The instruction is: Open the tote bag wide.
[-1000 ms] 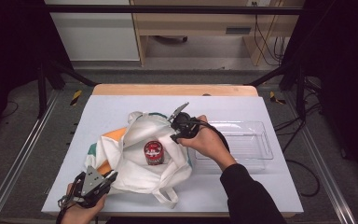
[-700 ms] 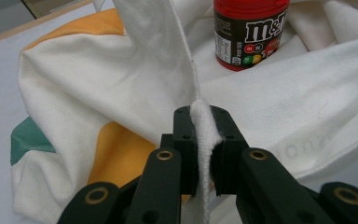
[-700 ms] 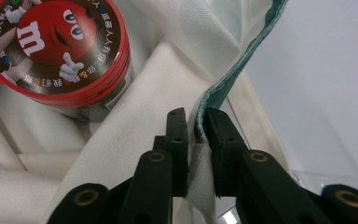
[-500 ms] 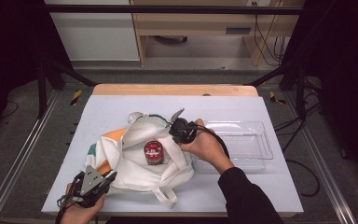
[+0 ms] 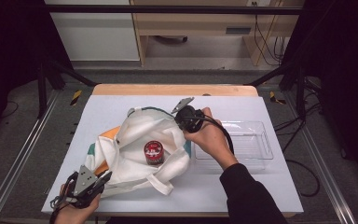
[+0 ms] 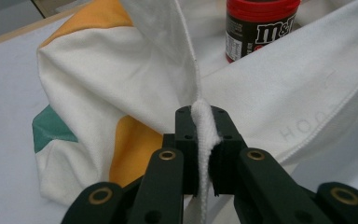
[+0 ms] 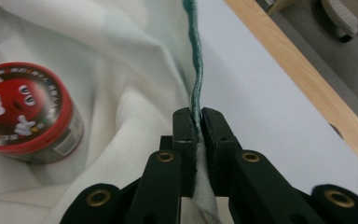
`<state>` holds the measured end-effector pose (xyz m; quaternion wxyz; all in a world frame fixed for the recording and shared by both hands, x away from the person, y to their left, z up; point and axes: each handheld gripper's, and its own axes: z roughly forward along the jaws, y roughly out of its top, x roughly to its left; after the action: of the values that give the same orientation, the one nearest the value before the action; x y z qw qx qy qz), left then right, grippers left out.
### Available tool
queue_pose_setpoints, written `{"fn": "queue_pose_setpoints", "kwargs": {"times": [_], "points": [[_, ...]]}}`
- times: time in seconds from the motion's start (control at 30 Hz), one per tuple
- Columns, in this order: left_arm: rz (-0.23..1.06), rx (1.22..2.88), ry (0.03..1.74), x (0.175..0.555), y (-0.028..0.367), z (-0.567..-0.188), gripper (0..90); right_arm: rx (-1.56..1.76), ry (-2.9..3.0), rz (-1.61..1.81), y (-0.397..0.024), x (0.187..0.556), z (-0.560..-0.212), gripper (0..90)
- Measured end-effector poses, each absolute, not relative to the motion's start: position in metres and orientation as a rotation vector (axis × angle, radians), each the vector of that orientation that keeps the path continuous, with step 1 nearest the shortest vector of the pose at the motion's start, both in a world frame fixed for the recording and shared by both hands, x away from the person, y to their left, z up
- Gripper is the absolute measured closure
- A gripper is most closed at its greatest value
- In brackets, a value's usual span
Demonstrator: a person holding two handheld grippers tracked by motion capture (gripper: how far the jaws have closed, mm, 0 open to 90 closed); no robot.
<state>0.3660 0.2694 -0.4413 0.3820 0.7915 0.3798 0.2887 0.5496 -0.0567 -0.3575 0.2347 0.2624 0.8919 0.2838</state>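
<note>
Your white cloth bag (image 5: 135, 154) with orange and teal patches lies crumpled mid-table toward the near left corner, mouth pulled open, a red-lidded M&M's jar (image 5: 154, 152) standing upright inside it on the fabric.

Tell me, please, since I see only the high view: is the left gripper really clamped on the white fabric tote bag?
Observer: Yes, the left gripper pinches a bunched white edge of the white fabric tote bag.
Operator: And the right one?
Observer: The right gripper has just closed on the bag's teal-trimmed rim.
Operator: What is the round red-lidded can?
Observer: The round red-lidded can is a candy tub with a cartoon face on its lid.
</note>
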Motion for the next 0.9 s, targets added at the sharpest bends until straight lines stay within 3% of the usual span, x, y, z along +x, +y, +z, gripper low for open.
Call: {"fn": "queue_pose_setpoints", "kwargs": {"times": [0.4,0.63,0.73,0.77,0.9], "points": [[0.747,2.078,0.96,0.367,0.266,-0.446,83.5,0.778,2.487,0.718,-0.06,0.568,-0.371,83.5],[0.742,2.046,0.959,0.369,0.266,-0.448,82.5,0.758,2.459,0.845,-0.061,0.551,-0.36,61.6],[0.744,2.042,0.96,0.369,0.266,-0.448,80.7,0.762,2.444,0.863,-0.062,0.547,-0.357,57.5],[0.751,2.023,0.967,0.369,0.266,-0.448,79.3,0.766,2.436,0.903,-0.064,0.542,-0.354,52.1],[0.769,1.986,0.978,0.369,0.268,-0.447,67.6,0.756,2.4,0.975,-0.067,0.524,-0.349,45.6]]}}
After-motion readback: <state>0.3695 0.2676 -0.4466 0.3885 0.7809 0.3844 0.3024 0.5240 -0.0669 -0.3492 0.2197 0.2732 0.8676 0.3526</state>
